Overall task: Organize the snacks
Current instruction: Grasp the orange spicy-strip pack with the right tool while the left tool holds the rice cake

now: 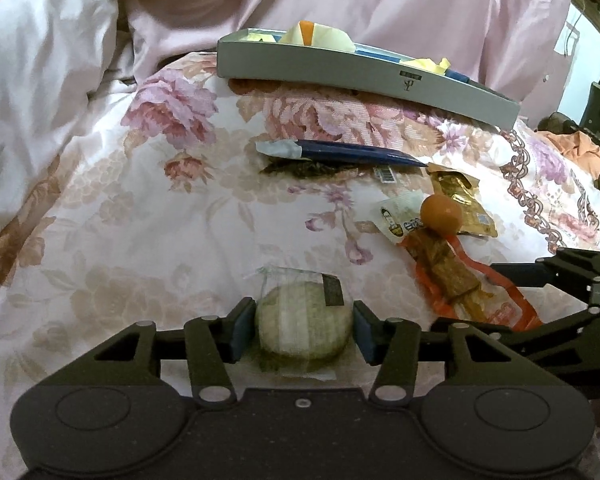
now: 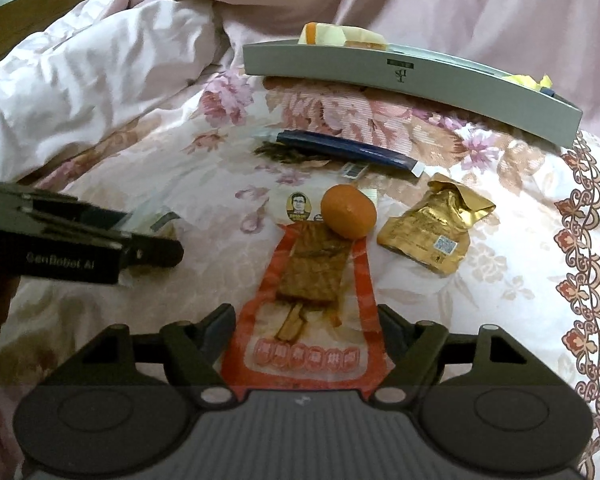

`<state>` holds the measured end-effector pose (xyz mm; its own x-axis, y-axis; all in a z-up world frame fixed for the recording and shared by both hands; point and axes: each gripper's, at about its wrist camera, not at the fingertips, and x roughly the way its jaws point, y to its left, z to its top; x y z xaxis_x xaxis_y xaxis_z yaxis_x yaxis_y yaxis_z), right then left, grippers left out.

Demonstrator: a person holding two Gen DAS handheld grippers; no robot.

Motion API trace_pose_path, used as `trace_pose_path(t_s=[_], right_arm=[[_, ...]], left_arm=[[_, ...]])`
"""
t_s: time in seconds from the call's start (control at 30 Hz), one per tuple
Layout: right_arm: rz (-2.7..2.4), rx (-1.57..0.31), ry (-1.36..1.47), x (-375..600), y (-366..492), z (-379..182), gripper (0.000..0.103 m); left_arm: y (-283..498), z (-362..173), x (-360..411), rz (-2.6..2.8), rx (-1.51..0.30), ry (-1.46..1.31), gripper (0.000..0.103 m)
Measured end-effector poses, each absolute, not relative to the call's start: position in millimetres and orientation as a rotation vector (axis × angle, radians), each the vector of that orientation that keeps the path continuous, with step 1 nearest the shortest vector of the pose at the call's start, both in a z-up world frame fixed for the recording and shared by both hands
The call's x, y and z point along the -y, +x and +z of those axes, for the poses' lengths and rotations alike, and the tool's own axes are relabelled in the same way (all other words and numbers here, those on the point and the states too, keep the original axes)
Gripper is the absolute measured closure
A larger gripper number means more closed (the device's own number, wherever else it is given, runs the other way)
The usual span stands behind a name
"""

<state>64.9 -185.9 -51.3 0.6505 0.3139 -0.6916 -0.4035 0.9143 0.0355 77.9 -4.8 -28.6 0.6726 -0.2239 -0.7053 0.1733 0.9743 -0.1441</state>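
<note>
Pale round cake (image 1: 303, 327) sits clamped in left tongs (image 1: 303, 330); right tongs (image 2: 306, 334) straddle orange packet (image 2: 306, 312), apart.

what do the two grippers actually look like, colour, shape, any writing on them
Both are matte black plastic. Each has a wide rounded body with two round discs, angular linkage arms with silver pivot pins, and two fingers. The left gripper has blue pads on its fingers. Seen from the side, it carries pale "GenRobot AI" lettering. The right gripper looks the same build. No cables show.
</note>
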Motion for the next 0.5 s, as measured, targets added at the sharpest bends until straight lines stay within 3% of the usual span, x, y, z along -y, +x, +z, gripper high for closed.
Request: trace_pose_path(t_s=[0.3, 0.43, 0.5], right_arm=[[0.373, -0.754, -0.164, 169, 86, -59, 0.007], [0.363, -0.772, -0.135, 168, 94, -62, 0.008], [0.375, -0.762, -0.145, 165, 91, -63, 0.017]], left_arm=[[83, -29, 3, -0.237, -0.817, -0.102, 0.044], [83, -29, 5, -0.237, -0.821, -0.09, 0.044], [84, -29, 4, -0.237, -0.822, -0.094, 0.045]])
